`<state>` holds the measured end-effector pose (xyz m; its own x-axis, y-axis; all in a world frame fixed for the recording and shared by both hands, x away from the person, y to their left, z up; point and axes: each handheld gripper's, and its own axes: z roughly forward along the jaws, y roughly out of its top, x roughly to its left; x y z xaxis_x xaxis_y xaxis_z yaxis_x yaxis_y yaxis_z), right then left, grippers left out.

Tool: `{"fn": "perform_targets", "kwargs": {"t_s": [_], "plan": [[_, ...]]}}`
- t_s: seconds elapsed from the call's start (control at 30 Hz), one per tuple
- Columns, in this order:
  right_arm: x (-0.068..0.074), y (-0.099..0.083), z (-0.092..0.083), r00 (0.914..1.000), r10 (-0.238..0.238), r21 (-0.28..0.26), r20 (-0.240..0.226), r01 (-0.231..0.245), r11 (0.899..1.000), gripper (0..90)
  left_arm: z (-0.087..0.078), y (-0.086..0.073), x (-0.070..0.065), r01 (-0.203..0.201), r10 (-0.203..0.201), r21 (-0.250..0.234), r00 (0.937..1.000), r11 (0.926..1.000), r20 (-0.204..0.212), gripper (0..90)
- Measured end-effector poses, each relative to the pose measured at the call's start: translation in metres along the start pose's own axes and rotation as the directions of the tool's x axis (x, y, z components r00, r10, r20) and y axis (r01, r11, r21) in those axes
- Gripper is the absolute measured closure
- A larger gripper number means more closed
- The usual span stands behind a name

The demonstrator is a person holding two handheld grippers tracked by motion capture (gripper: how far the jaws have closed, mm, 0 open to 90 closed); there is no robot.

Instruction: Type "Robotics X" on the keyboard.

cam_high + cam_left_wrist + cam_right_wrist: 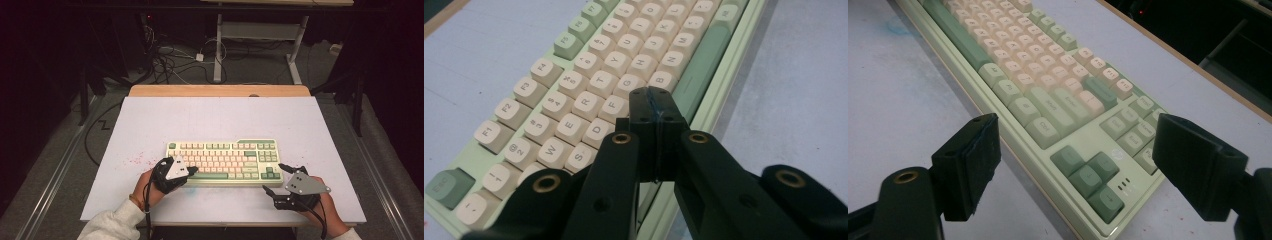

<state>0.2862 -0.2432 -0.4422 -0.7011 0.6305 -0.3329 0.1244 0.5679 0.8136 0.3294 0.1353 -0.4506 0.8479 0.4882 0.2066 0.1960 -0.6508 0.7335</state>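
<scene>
Hands: two, coming in from the near edge of the table (150, 125), one hand-held gripper each, so both ends of the board are covered.
Left hand-held gripper (189, 171): jaws pressed together, nothing between them. My guess is they're closed on purpose to make one blunt poker for hitting a single key. In the left gripper view the joined tip (653, 107) sits over the bottom letter row, around C/V, next to the space bar; can't tell if it's actually pressing down or just hovering.
Right hand-held gripper (276, 178): jaws spread wide, holding nothing, parked just off the near right corner of the board. Looks like it's waiting its turn, or ready to steady that corner.
Keyboard (222, 161): one, pale green case with cream and green keys, lying flat and square near the front middle of the table, within easy reach of both hands. The right gripper view shows the arrow cluster (1088, 177) closest to that gripper.
Red specks (135, 161): small scatter on the table left of the keyboard, no clue what they are.
Behind the table: a second desk frame (260, 45) and one tangle of cables (170, 60) on the floor.
</scene>
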Motion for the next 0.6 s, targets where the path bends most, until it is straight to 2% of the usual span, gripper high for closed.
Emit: {"fn": "perform_targets", "kwargs": {"t_s": [0.3, 0.57, 0.6], "plan": [[-0.0009, 0.0006, -0.0015, 1.0, 0.001, -0.005, 0.005, -0.001, 1.0, 20.1, -0.0046, 0.001, 0.0019, -0.002, 0.001, -0.021, 0.9997, 0.9998, -0.026, 85.3], [-0.0011, 0.0005, -0.0019, 1.0, -0.001, -0.005, 0.006, 0.001, 1.0, 20.1, -0.0063, 0.0016, 0.0024, -0.017, 0.016, -0.026, 0.9988, 0.9995, -0.047, 75.5], [-0.0011, 0.0005, -0.0019, 1.0, -0.001, -0.006, 0.006, 0.001, 1.0, 20.1, -0.0062, 0.002, 0.0024, -0.021, 0.02, -0.025, 0.9987, 0.9995, -0.048, 71.8]]}}
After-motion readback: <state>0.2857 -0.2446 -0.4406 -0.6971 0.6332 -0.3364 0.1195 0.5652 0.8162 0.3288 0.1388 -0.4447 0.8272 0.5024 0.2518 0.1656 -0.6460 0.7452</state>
